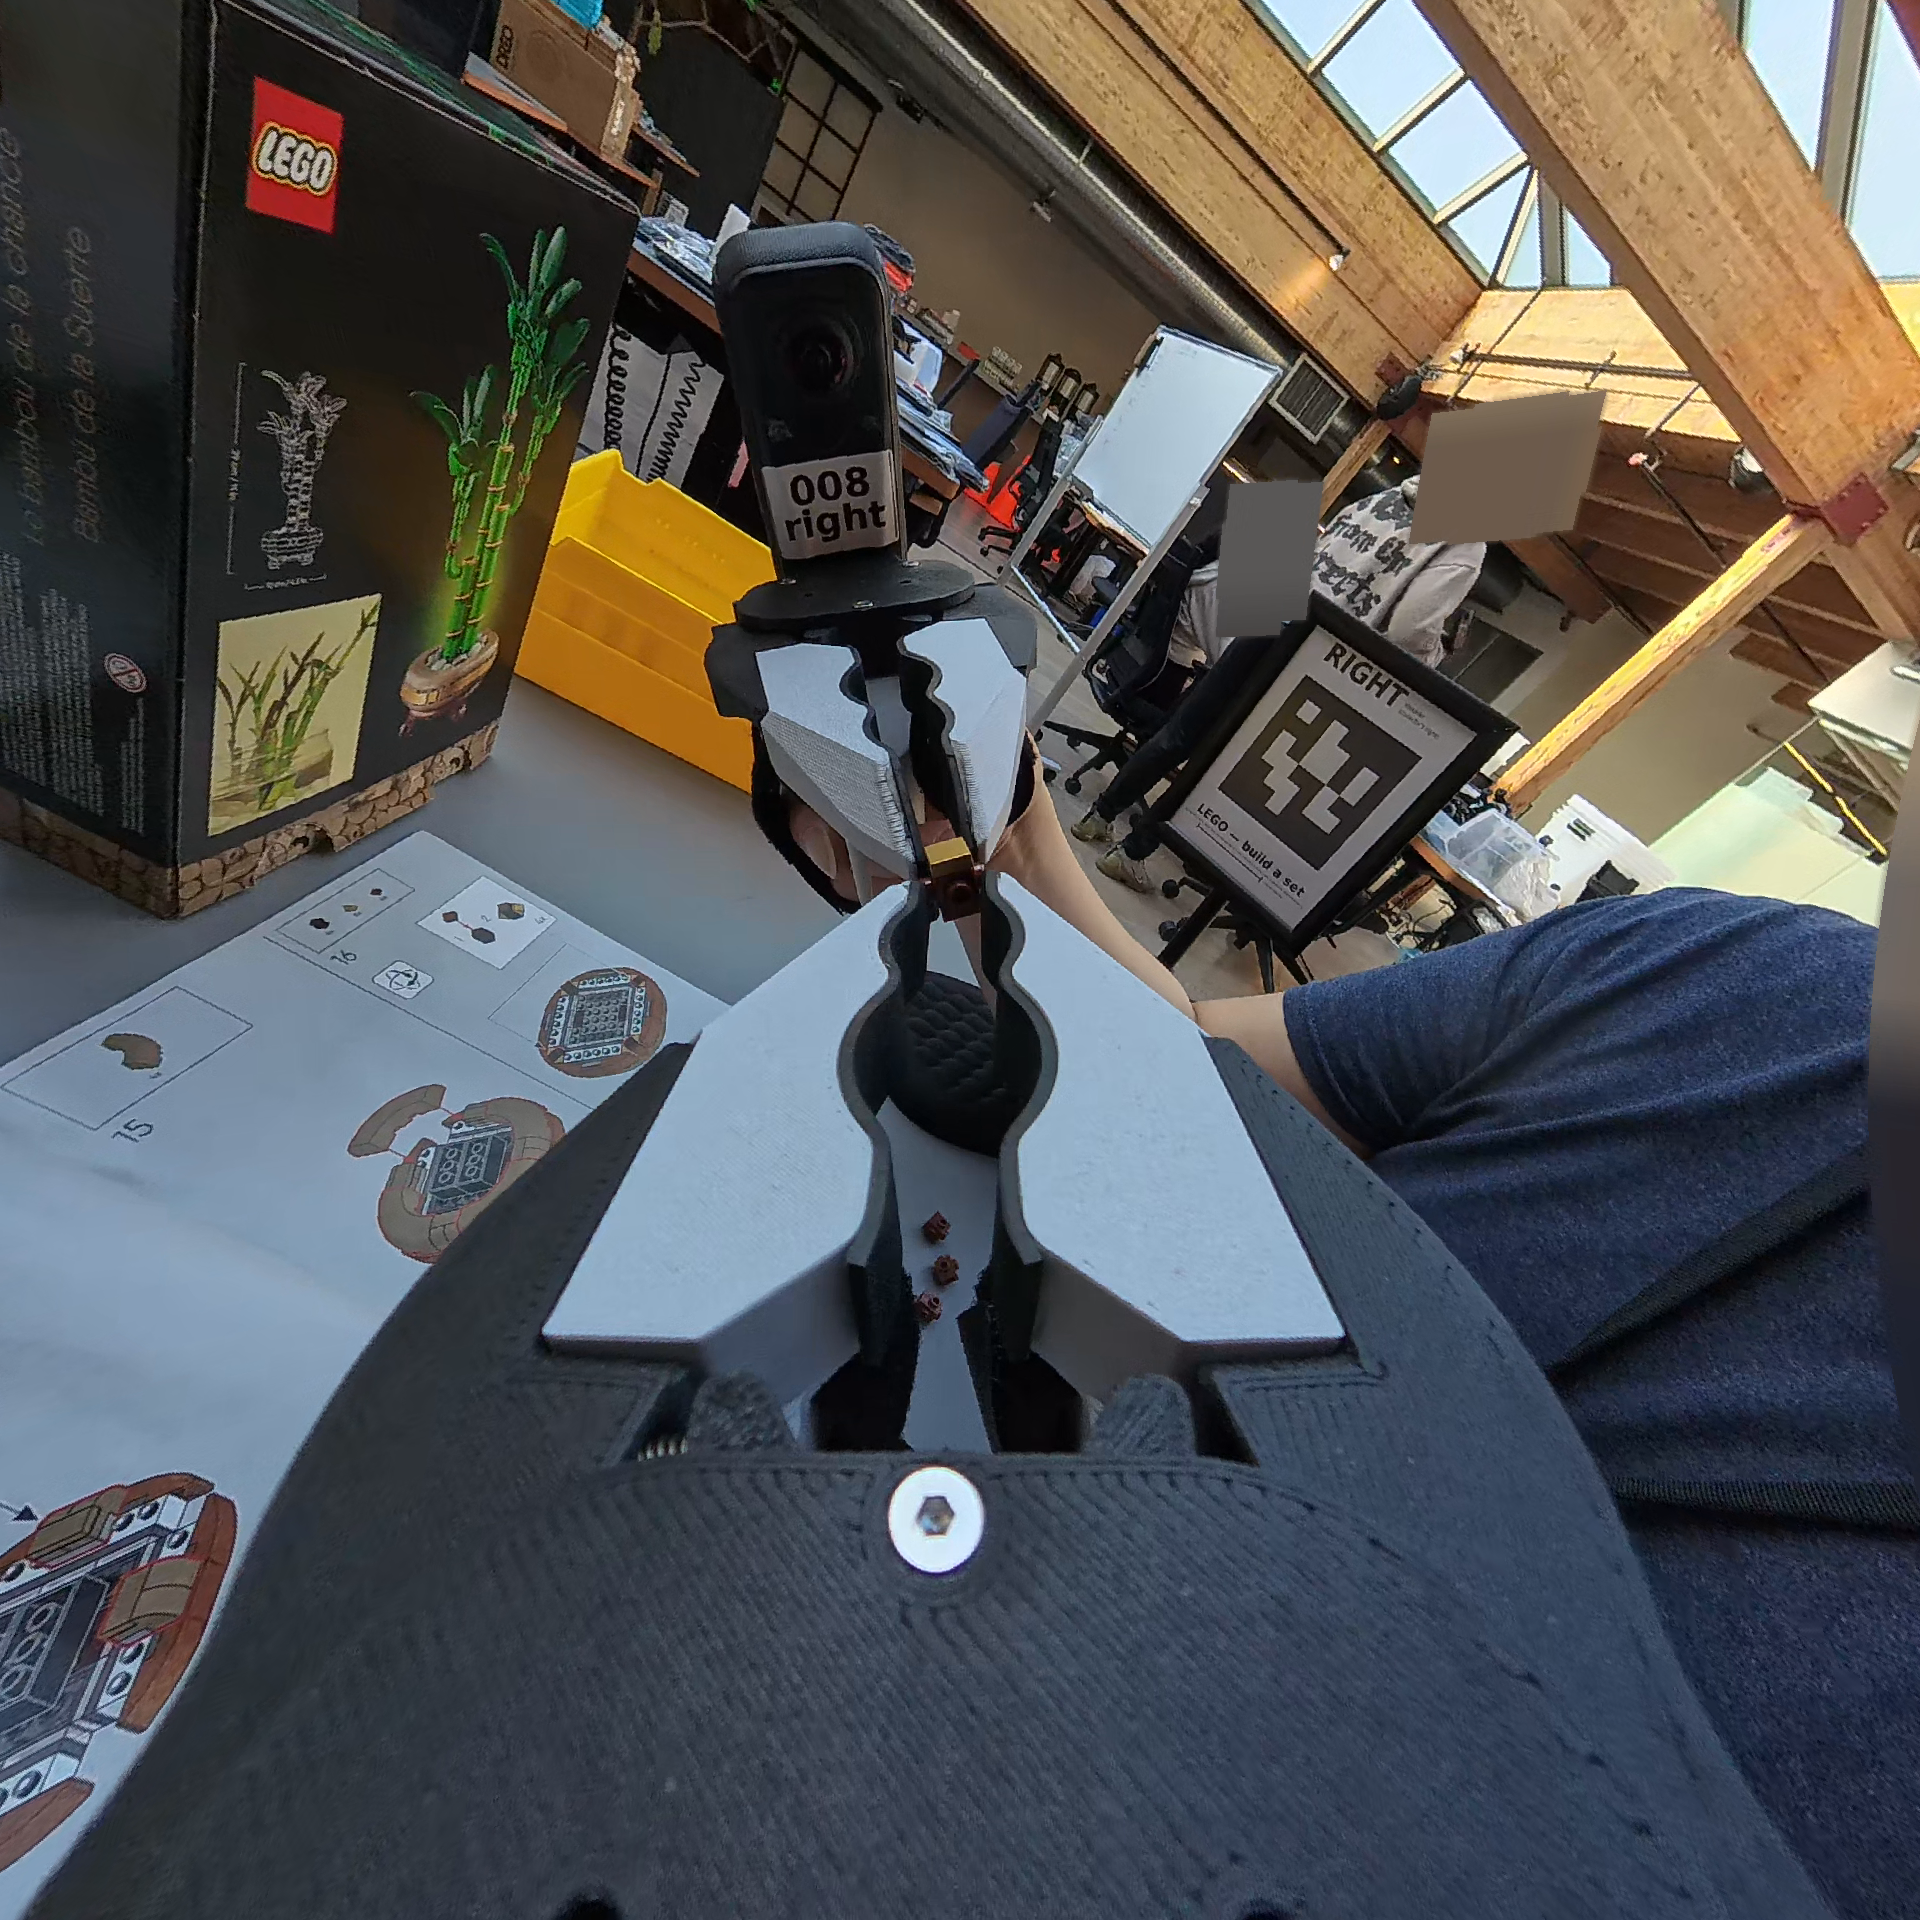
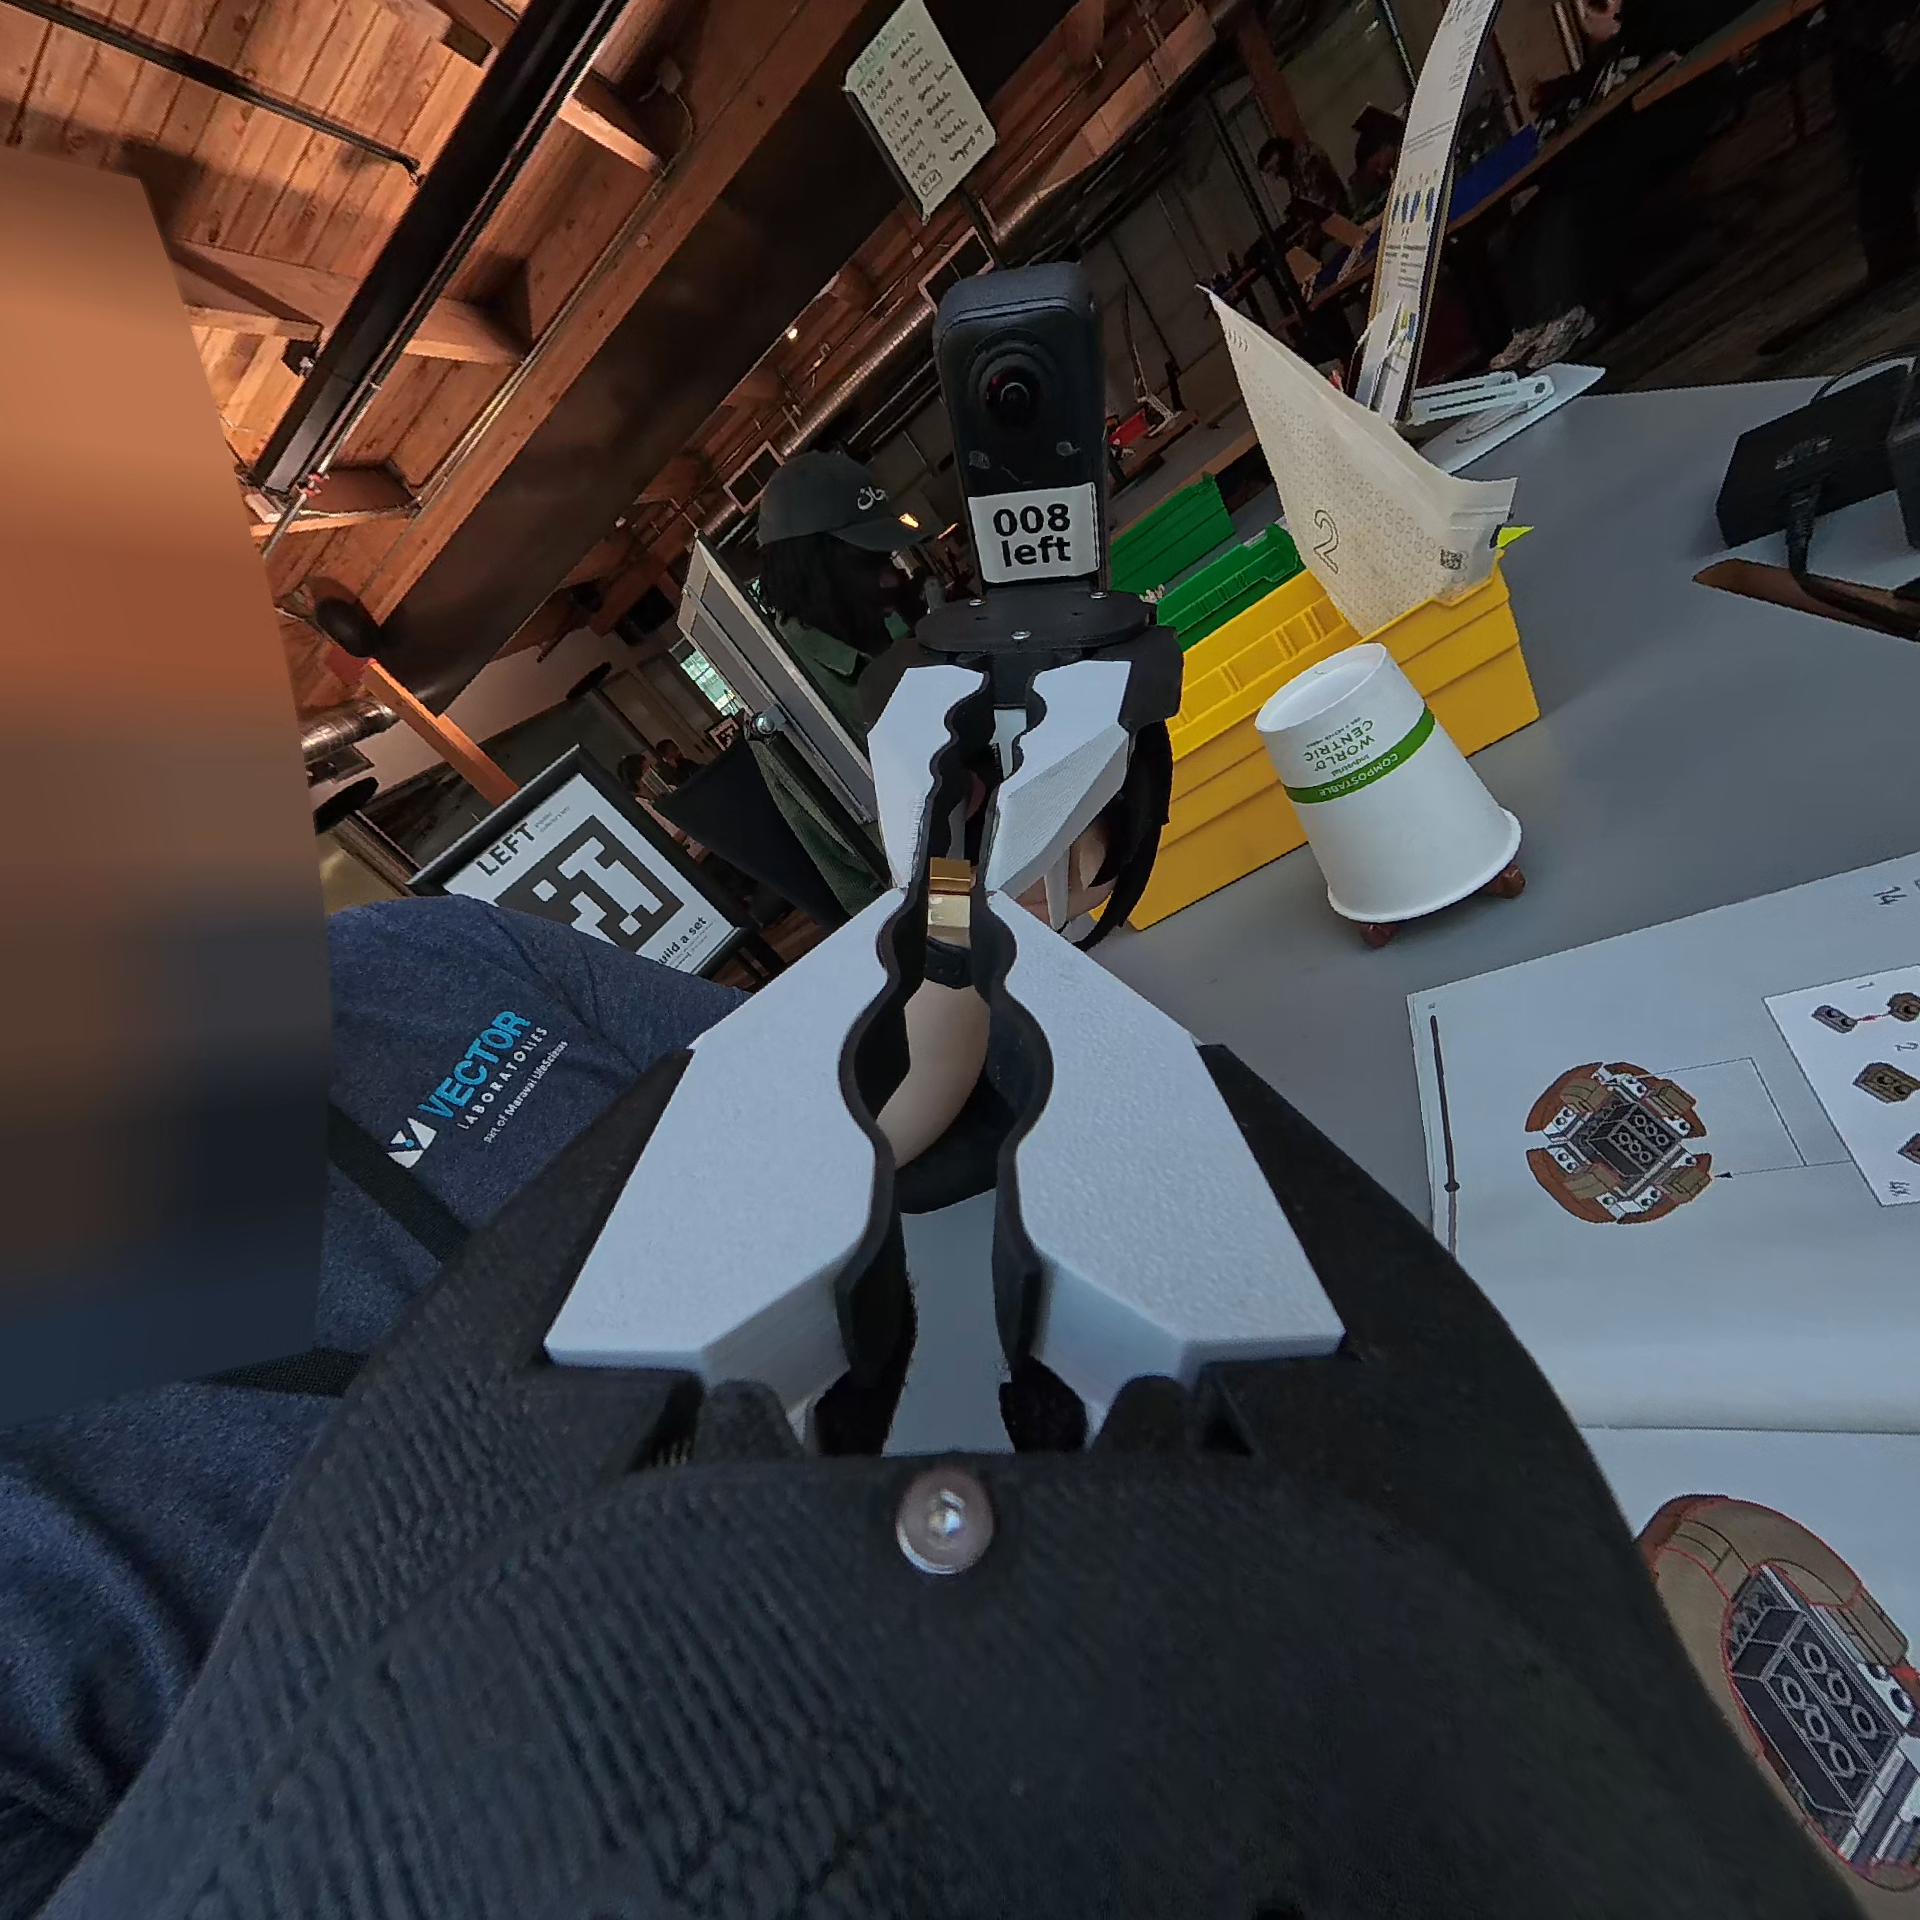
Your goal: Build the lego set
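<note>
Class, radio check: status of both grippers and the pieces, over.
Left gripper shut on brown piece. Right gripper shut on gold piece. Pieces meeting tip to tip above table. Nothing between.

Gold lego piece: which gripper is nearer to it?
Right. The right gripper is shut on the gold piece at its fingertips. The left gripper faces it tip to tip, pinching a brown piece that touches the gold one.

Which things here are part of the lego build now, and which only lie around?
In use:
- left gripper holding the small brown piece
- right gripper holding the gold piece
- three spare brown pieces on the table
- instruction booklet

Lying about:
- set box
- yellow trays
- upturned paper cup
- paper bag
</note>
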The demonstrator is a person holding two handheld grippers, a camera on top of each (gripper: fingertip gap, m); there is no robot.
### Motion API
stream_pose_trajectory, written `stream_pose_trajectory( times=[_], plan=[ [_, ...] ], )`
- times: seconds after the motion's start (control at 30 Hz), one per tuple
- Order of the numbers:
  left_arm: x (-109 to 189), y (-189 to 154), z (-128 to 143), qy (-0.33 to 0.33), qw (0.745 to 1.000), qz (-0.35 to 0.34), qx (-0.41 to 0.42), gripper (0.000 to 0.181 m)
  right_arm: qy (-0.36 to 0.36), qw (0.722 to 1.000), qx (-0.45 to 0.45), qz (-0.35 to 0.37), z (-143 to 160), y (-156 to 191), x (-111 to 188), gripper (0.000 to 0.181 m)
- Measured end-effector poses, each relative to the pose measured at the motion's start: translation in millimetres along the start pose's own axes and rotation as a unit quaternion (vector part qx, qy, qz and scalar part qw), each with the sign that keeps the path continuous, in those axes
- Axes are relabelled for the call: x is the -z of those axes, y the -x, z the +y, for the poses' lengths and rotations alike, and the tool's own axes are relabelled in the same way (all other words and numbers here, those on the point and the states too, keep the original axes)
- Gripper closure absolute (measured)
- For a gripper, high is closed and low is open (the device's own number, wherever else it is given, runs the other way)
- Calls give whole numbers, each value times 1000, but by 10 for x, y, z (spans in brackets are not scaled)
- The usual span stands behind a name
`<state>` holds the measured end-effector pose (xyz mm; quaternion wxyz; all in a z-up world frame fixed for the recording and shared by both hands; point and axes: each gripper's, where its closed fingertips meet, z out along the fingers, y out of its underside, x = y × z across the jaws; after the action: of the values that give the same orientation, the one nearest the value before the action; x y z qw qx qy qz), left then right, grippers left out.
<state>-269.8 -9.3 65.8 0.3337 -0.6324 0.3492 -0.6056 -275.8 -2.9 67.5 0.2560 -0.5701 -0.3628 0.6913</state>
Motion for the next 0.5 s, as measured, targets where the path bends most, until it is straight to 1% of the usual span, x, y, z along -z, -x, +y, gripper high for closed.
stream_pose_trajectory(
  times=[0.5],
  plan=[
    [17, 22, -8, -3, 1000, -5, 2, 174, -1, 1000, 2, 7, -2, -28, 3, 175]
  ],
)
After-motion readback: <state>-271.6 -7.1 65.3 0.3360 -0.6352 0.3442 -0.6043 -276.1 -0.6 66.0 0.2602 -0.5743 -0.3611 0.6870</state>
